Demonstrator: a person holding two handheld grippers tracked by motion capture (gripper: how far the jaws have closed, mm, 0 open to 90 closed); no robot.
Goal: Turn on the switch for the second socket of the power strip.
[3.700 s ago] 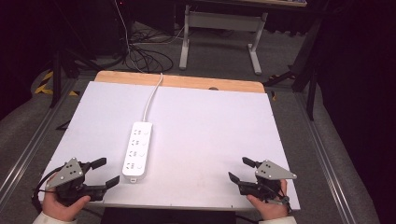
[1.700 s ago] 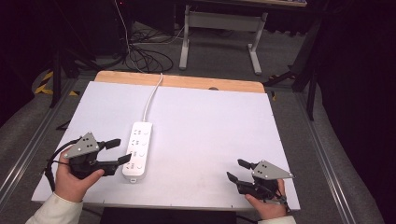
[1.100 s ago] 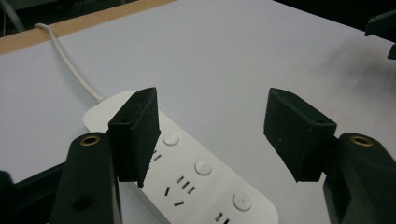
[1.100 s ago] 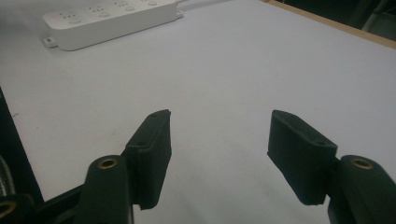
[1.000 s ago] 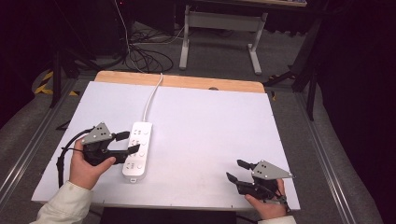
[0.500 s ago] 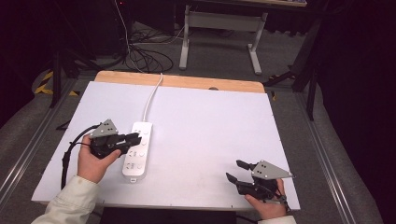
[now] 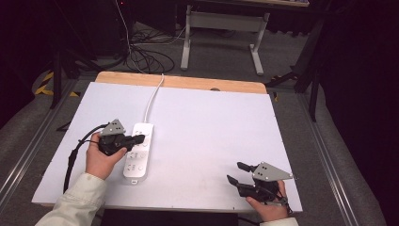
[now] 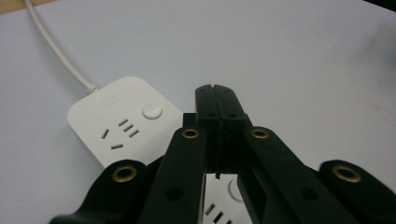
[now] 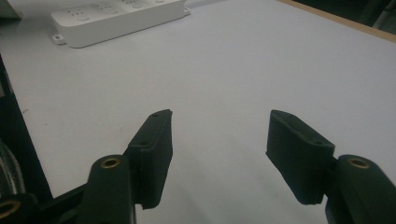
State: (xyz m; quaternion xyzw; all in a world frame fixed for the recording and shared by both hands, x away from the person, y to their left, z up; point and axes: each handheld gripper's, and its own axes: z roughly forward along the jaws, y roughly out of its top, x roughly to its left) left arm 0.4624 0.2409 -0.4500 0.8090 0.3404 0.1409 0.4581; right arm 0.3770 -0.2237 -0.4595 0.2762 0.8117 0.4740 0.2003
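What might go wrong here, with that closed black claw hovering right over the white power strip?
The left gripper, jaws just closed on nothing, sits above the power strip, likely aiming at a round button. A push off-centre might miss the button, or shove the loose strip across the table. Its cord runs off the far edge, so a sliding strip could tug it. The right gripper rests open, too far away to steady anything.

Power strip [image 7: 138,150] blocks left; table [image 7: 211,127] centre open.

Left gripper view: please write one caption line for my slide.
Shut left claw poised over a white power strip.
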